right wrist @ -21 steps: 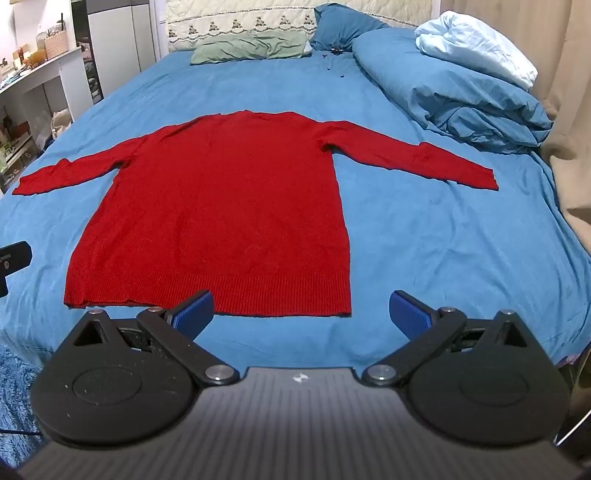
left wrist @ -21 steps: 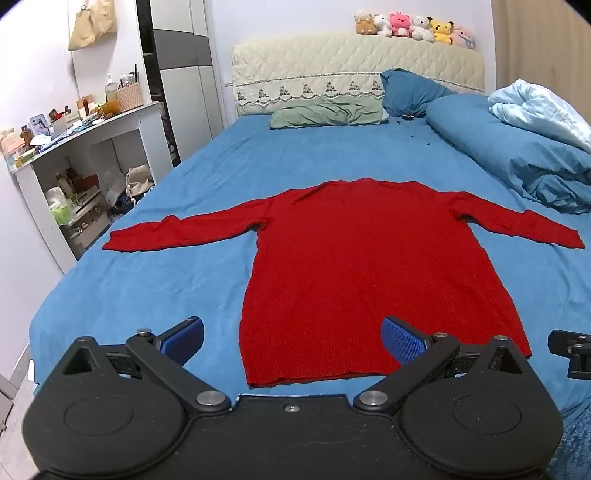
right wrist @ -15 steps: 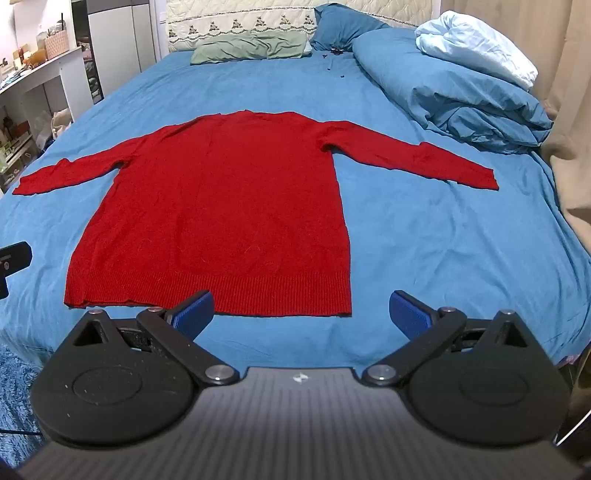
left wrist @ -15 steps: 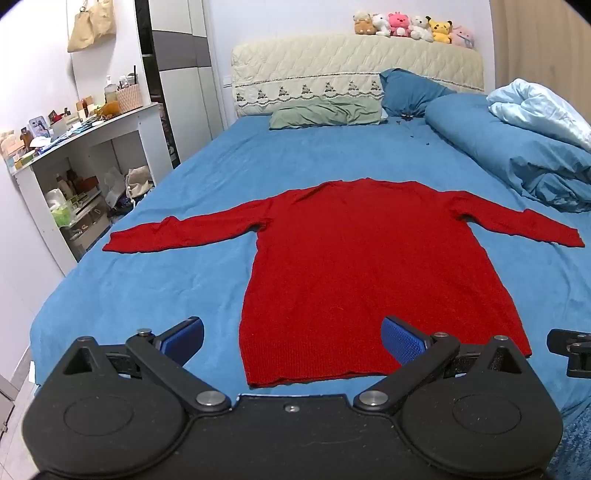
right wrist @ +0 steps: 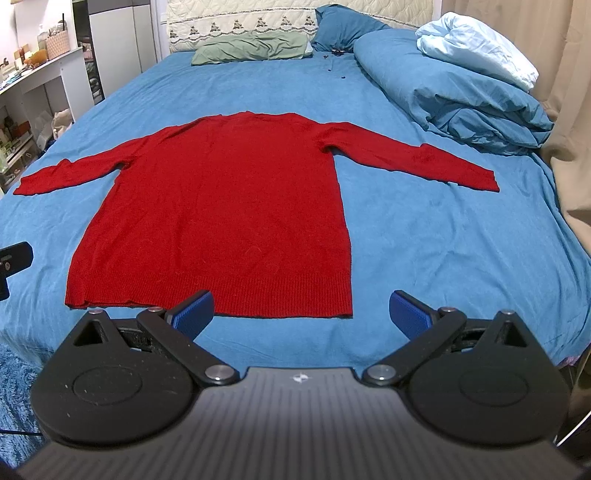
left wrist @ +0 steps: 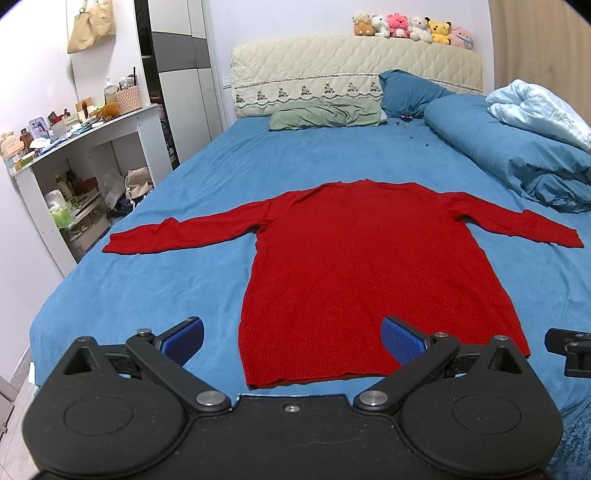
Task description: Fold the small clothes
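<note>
Where gripper (left wrist: 293, 341) overlaps: sweater (left wrist: 369, 266) hem

Bare blue sheet (right wrist: 443, 240) lies open on both sides of the flat red sweater (right wrist: 229, 206) and beyond its collar up to the green pillow (right wrist: 251, 50), so a gripper could pass there. At the right the heaped blue duvet (right wrist: 454, 92) blocks the way, near 1 sleeve end. The white shelf unit (left wrist: 74, 155) stands close along the bed's left edge.

1 red sweater (left wrist: 369, 266), 2 pillows (left wrist: 325, 117), 6 plushies (left wrist: 410, 26), 1 duvet (left wrist: 517, 155).
</note>
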Demonstrator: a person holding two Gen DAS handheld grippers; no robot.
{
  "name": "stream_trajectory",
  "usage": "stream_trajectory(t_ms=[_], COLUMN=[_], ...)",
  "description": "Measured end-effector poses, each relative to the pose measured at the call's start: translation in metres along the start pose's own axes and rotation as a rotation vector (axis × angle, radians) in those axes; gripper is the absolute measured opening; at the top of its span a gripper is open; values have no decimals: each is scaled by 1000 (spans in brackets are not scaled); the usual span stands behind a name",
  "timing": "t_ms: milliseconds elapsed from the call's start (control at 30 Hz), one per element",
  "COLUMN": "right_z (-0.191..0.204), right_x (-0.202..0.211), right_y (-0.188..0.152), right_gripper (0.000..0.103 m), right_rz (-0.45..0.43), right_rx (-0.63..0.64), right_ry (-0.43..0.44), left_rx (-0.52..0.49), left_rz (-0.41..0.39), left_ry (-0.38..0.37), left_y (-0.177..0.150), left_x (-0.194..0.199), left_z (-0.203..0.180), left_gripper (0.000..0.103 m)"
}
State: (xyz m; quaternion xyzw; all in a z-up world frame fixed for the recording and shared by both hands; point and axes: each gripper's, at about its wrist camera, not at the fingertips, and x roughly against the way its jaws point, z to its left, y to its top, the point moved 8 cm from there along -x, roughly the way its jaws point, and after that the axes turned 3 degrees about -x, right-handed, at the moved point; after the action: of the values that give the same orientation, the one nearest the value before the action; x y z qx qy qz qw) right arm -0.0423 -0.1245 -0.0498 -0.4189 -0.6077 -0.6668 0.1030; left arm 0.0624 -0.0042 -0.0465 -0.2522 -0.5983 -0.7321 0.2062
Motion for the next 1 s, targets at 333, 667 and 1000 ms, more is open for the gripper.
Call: stream_trajectory(t_ms=[333,667,1000], right_z=[0,1,1], right_x=[0,1,4], right_y=[0,1,5], right_gripper=[103,103,103], right_rz=[-1,-2,-3], right_rx=[1,1,4], right_ry=[-1,-1,-1], left_rx=[-3,-2,9], left_rz=[-2,-15,-19], left_ry=[3,3,0], left_y=[-1,0,1], left_x=[0,-1,-1], left_z=[1,2,2], left_gripper=[103,103,103])
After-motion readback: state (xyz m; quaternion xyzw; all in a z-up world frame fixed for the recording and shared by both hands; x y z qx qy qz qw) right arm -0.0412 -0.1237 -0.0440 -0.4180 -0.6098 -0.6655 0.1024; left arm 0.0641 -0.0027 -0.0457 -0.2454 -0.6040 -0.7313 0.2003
